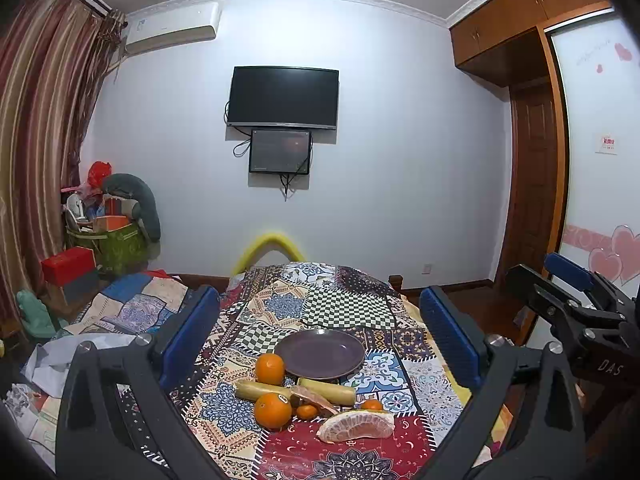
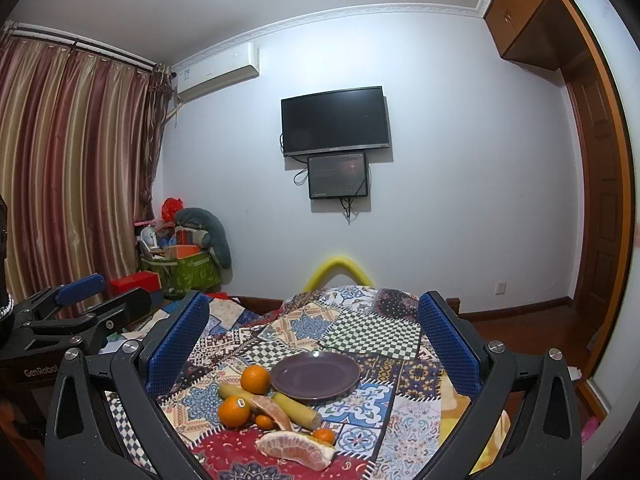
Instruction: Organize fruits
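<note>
Lying peeled, pale pomelo wedge (image 1: 356, 426) beside oranges (image 1: 273, 410)

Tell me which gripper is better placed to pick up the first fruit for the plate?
Slightly the left gripper, I think. Both are open and hover apart from the fruit, but the large oranges lie on the left side of the purple plate.

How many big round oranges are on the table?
2. One big orange sits right beside the purple plate. The other orange, with a sticker, lies nearer the camera. Two tiny ones are separate; none seems hidden.
</note>
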Demonstrator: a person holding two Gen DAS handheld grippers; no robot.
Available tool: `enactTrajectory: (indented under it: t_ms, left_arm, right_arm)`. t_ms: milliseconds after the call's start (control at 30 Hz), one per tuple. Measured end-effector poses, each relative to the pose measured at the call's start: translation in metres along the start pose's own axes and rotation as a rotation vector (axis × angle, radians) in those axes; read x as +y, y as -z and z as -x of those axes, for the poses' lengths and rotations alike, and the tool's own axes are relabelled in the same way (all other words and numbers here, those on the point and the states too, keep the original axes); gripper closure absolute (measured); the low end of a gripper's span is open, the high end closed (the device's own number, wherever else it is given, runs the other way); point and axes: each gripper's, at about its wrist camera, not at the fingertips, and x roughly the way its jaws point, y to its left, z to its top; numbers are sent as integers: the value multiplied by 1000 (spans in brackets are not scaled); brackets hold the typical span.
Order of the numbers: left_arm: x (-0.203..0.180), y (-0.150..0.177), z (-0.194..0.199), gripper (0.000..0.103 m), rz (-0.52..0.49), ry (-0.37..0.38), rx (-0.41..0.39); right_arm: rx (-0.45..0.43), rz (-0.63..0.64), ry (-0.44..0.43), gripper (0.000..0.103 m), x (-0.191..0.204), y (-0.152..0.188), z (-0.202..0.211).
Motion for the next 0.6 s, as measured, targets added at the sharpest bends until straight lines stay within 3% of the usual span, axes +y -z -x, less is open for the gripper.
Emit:
enactTrajectory:
  t_ms: [600]
  left_arm:
    - [1, 0, 0, 2, -1, -3, -2]
  right_arm:
    - [2, 0, -2, 0, 0, 0, 1]
